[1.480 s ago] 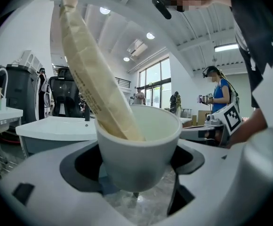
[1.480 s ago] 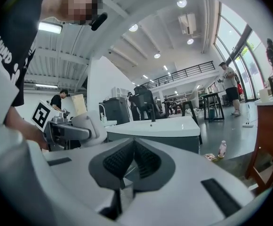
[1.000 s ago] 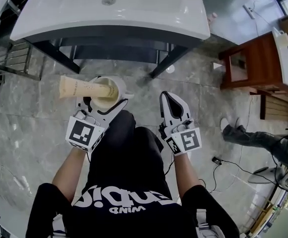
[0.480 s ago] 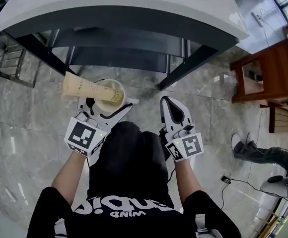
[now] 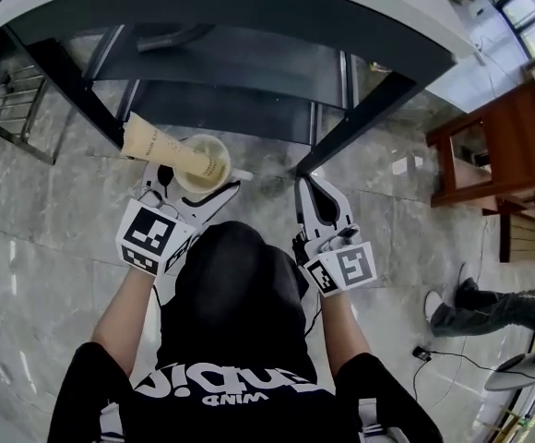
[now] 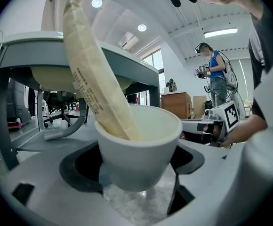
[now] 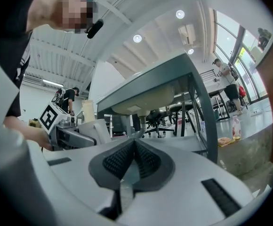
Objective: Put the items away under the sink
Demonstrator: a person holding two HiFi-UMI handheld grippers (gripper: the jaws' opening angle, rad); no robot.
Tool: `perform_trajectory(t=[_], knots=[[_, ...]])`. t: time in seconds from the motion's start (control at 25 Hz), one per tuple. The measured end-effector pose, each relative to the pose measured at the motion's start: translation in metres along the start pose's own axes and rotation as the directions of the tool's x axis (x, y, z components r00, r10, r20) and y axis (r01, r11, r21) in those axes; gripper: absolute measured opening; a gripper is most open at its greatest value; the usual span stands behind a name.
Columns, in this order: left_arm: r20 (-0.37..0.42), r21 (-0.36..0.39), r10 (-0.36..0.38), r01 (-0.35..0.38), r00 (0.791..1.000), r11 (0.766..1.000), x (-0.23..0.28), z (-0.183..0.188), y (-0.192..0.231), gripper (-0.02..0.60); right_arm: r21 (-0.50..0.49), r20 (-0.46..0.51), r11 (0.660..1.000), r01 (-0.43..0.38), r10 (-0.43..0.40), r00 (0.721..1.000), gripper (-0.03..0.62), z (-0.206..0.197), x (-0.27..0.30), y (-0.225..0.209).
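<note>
A white cup (image 5: 203, 166) with a cream tube (image 5: 161, 147) leaning out of it sits between the jaws of my left gripper (image 5: 196, 188), which is shut on the cup. In the left gripper view the cup (image 6: 139, 145) fills the middle and the tube (image 6: 94, 69) slants up to the left. My right gripper (image 5: 315, 203) is shut with nothing in it; its ribbed pads (image 7: 146, 161) meet. Both are held low in front of the sink stand, whose dark shelf (image 5: 221, 109) lies under the white basin (image 5: 249, 3).
The stand's dark legs (image 5: 360, 123) flank the shelf. A metal rack (image 5: 5, 118) stands at the left. A wooden cabinet (image 5: 498, 146) is at the right, with another person's legs (image 5: 498, 307) and cables on the grey marble floor.
My view has dropped closer to the sink stand, so the shelf under the basin shows more. Both grippers moved slightly forward toward it; the cup stays held.
</note>
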State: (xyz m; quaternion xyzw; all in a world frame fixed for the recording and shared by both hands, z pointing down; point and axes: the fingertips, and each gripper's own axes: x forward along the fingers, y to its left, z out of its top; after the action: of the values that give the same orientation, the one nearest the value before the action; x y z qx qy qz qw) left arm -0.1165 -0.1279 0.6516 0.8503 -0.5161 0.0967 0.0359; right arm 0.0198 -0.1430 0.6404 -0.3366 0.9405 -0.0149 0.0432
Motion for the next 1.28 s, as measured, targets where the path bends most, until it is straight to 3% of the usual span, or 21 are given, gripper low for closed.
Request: perform_trajectory(t=[0.84, 1.28], knots=[[-0.024, -0.013, -0.024, 0.024, 0.999, 1.0, 0.045, -0.011, -0.006, 0.446, -0.065, 0.0, 0.997, 0.029, -0.029, 1.0, 0.018, 0.005, -0.008, -0.005], [-0.042, 0.002, 0.004, -0.004, 0.999, 1.0, 0.089, -0.013, 0.019, 0.446, -0.055, 0.002, 0.998, 0.025, -0.025, 1.0, 0.018, -0.002, 0.018, -0.023]])
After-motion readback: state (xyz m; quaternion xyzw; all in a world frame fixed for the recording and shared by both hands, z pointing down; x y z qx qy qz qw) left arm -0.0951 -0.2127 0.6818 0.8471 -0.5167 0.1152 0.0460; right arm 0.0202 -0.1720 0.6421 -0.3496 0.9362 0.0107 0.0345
